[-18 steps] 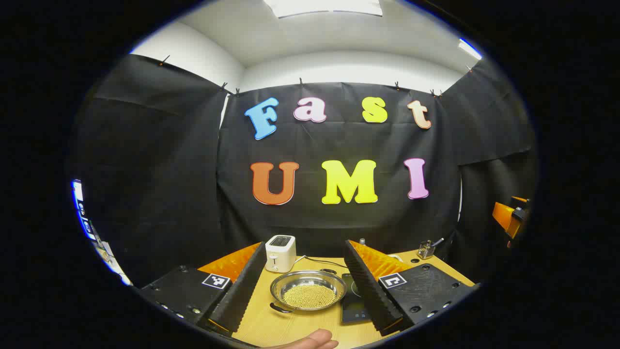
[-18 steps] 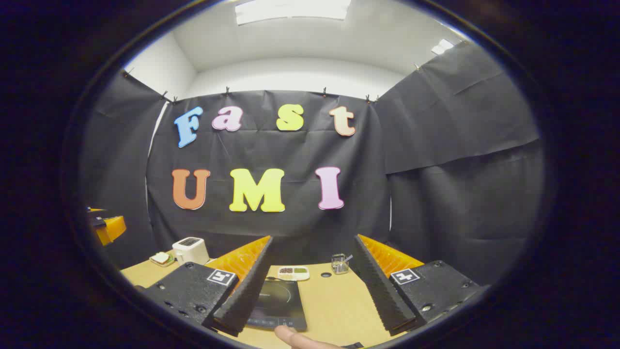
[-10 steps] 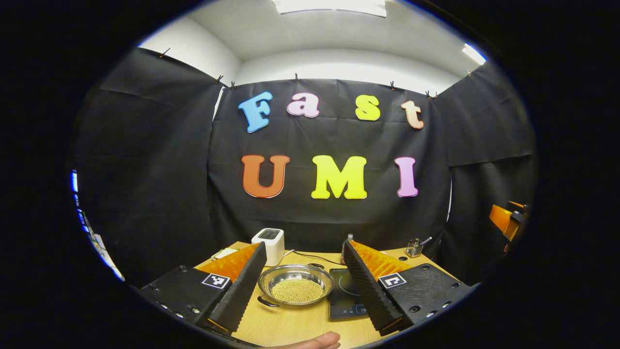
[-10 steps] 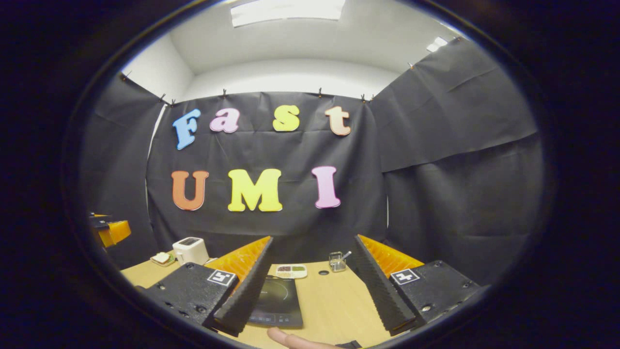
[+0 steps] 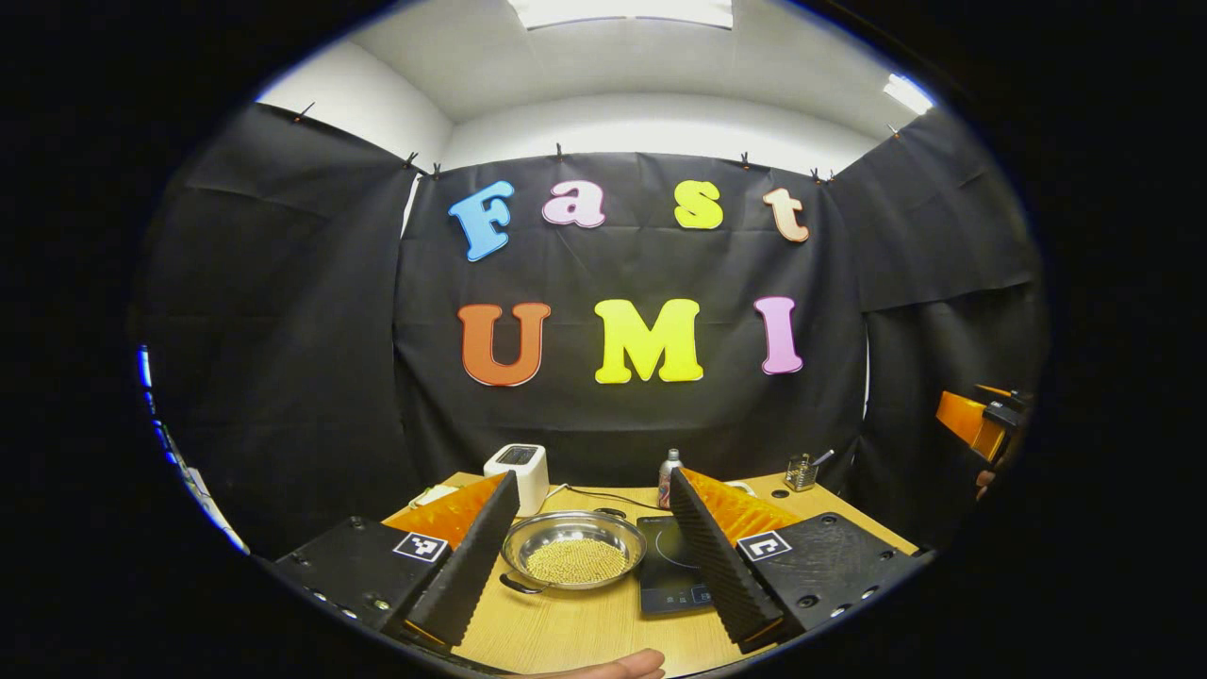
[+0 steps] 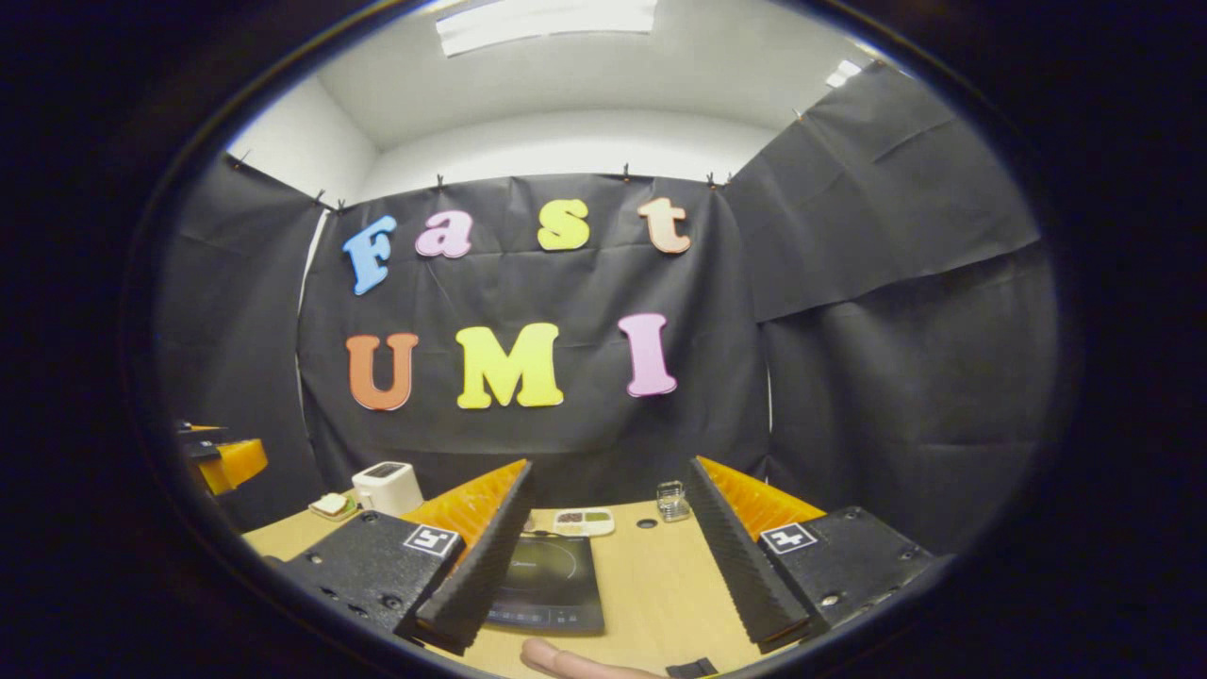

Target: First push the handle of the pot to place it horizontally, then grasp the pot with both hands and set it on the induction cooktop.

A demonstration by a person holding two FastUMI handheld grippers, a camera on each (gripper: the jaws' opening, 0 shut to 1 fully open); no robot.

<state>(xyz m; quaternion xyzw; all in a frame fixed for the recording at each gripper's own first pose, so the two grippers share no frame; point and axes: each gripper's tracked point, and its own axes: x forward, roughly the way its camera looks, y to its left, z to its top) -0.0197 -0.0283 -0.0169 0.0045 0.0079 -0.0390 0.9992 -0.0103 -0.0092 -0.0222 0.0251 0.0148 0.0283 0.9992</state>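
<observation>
A shallow steel pot (image 5: 571, 550) filled with small yellow grains sits on the wooden table (image 5: 585, 632). One dark handle (image 5: 518, 587) sticks out at its near left. Right beside it lies the black induction cooktop (image 5: 669, 577), seen closer as the cooktop (image 6: 550, 585) in the right gripper view. My left gripper (image 5: 594, 538) is open, held above and short of the pot, which shows between its fingers. My right gripper (image 6: 608, 542) is open over the table, with the cooktop near its left finger. The other gripper (image 5: 981, 426) shows at the far right of the left gripper view.
A white toaster (image 5: 517, 469) stands at the back left with its cable running behind the pot. A small bottle (image 5: 669, 474) and a wire holder (image 5: 801, 471) stand at the back. A divided dish (image 6: 584, 520) and a glass cup (image 6: 673, 502) sit behind the cooktop. A fingertip (image 6: 556, 657) pokes in below.
Both grippers have pulled back and risen a little, so pot, cooktop and toaster look smaller and farther. The bottle has come into sight behind the left gripper's right finger. Both stay open.
</observation>
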